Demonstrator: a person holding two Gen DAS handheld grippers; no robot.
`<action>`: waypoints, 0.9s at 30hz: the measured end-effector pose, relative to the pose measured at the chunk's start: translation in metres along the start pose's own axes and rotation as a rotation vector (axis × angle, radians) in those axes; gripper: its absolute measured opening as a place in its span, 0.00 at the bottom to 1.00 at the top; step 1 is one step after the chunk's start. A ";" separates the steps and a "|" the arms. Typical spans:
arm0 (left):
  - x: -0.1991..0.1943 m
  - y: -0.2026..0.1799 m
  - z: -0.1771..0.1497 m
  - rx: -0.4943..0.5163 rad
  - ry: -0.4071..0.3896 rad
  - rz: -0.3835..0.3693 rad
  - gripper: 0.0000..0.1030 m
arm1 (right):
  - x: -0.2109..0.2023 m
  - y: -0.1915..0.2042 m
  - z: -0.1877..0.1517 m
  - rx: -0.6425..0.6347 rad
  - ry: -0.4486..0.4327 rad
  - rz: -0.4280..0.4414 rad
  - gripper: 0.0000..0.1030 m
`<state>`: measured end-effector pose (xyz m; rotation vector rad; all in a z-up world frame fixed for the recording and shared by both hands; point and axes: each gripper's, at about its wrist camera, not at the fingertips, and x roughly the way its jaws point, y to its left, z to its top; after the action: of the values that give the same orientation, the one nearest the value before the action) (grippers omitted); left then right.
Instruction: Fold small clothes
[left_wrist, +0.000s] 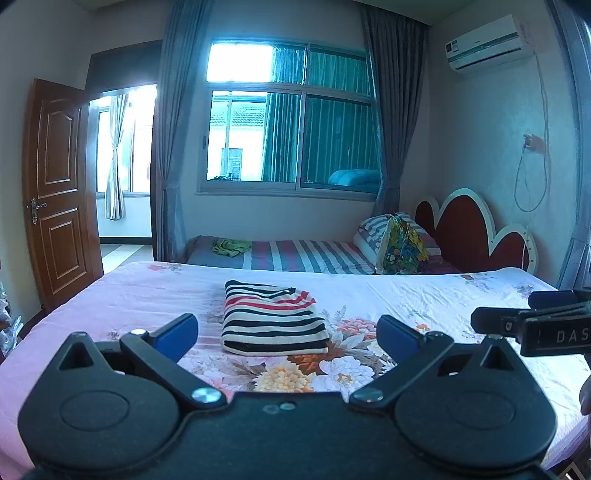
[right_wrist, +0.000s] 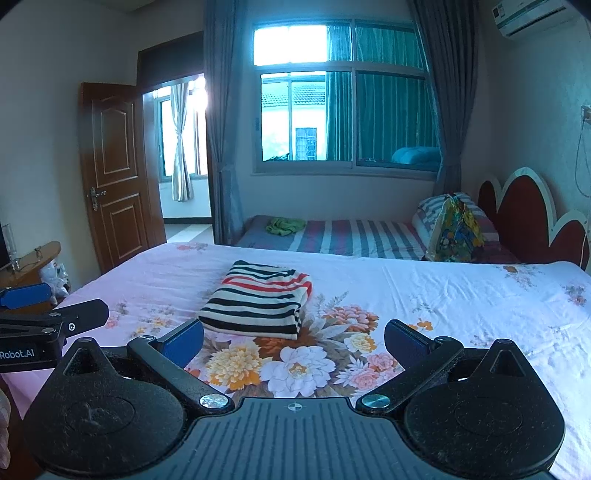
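Both my grippers hover over the near edge of the bed (left_wrist: 424, 295), holding nothing. Left gripper (left_wrist: 288, 334): blue fingers (left_wrist: 177, 334) spread wide, nothing between them but the floral sheet. Right gripper (right_wrist: 293, 345): fingers (right_wrist: 404, 345) also wide, also empty.

Folded striped garment (left_wrist: 273, 319) lies flat on the bed, a neat rectangle, black, white and red stripes. In the left wrist view it sits just beyond the gap between the fingers, roughly centred. In the right wrist view it is ahead and a little left of centre (right_wrist: 258, 301), apart from both fingertips. Nothing touches it.

Writing: the right gripper enters the left view from the right edge, body printed "DAS", rest cut off by the frame. The left gripper shows at the left edge of the right view, label reads "Robot.AI", start of the word possibly cropped. The air conditioner (left_wrist: 487, 42) high on the right wall has a sticker, too small to read.

Rest of room: second bed (left_wrist: 295, 254) with striped cover behind, green cloth (left_wrist: 227, 246) on its left end, a colourful patterned bag (left_wrist: 402, 247) leaning by the striped pillow. Red and white headboard (left_wrist: 476, 232) on the right. Window (left_wrist: 291, 118) with grey curtains, wooden door (left_wrist: 59, 184) open on the left.
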<state>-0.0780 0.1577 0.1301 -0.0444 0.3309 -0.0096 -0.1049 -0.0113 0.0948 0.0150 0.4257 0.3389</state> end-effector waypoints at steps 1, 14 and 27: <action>0.000 -0.001 0.000 0.003 -0.001 -0.002 0.99 | 0.000 0.000 0.000 0.001 -0.002 -0.001 1.00; 0.000 0.000 0.000 0.028 -0.012 -0.018 0.99 | -0.002 -0.006 -0.002 0.017 -0.011 -0.003 1.00; 0.001 0.004 0.001 0.030 -0.008 -0.023 0.99 | -0.002 -0.003 -0.001 0.011 -0.007 -0.003 1.00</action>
<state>-0.0764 0.1618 0.1301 -0.0190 0.3225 -0.0375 -0.1064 -0.0153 0.0944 0.0265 0.4209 0.3331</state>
